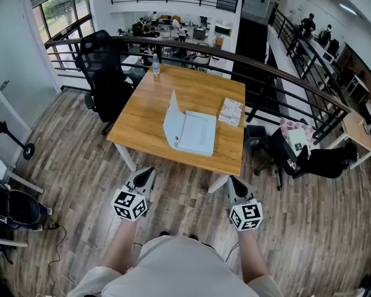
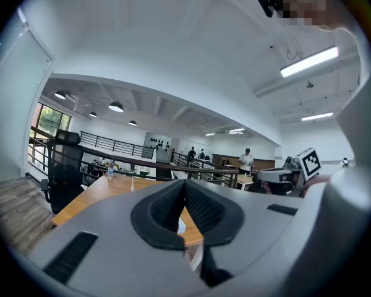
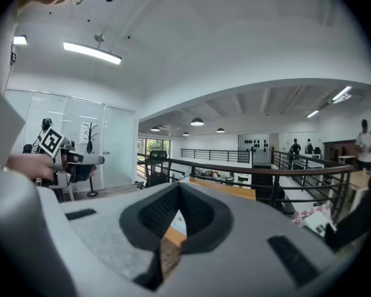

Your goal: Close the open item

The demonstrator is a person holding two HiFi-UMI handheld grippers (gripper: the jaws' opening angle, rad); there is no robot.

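A pale blue flat case [image 1: 195, 133] lies open on the wooden table [image 1: 149, 107], with its lid [image 1: 172, 124] standing up along the left side. Both grippers hover in front of the table's near edge, short of the case and touching nothing. My left gripper [image 1: 145, 177] is shut and empty; in the left gripper view its jaws [image 2: 185, 184] meet at the tip. My right gripper [image 1: 235, 186] is likewise shut with nothing in it, and its pads [image 3: 179, 187] are closed together. Each gripper shows in the other's view: the right gripper [image 2: 297, 169] and the left gripper [image 3: 62, 153].
A patterned booklet [image 1: 231, 112] lies right of the case, and a water bottle [image 1: 155, 65] stands at the table's far edge. A black office chair [image 1: 105, 73] sits at the table's left. A curved railing [image 1: 278, 73] runs behind. A bag and a dark chair [image 1: 309, 156] are on the floor to the right.
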